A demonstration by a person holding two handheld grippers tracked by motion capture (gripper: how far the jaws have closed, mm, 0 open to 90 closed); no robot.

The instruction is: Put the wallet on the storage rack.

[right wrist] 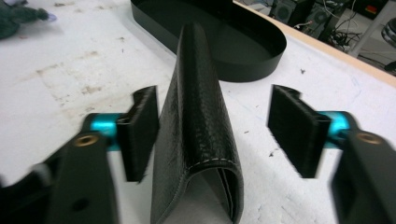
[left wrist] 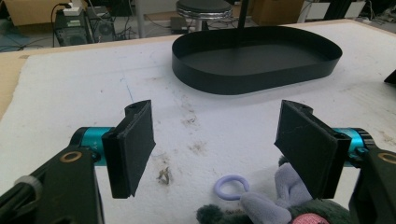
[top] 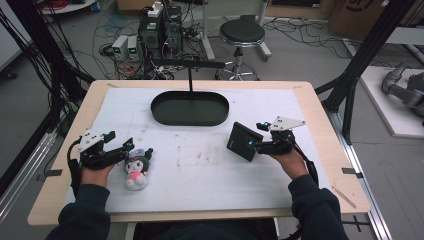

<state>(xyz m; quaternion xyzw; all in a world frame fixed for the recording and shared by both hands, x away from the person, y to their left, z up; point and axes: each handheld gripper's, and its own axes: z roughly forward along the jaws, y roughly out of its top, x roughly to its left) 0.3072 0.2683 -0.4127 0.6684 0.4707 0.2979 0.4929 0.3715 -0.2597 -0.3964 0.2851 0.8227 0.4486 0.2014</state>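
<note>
Nearest, on the white mat (top: 210, 175) covering the desk (top: 320, 120): left gripper (top: 120, 148) spread open, holding nothing, a small plush toy (top: 136, 169) just beside its right jaw, lilac ring (left wrist: 230, 186) of the toy lying between the jaws in the left gripper view. Over at the right, right gripper (top: 259, 141) also parted, a black leather wallet (right wrist: 198, 135) standing on edge between the jaws, close against the left pad, clear of the right one. Farther back, mid-desk, a black oval tray (top: 190, 108) with a thin upright post. Beyond the desk, a round stool (top: 242, 33) on the floor.
</note>
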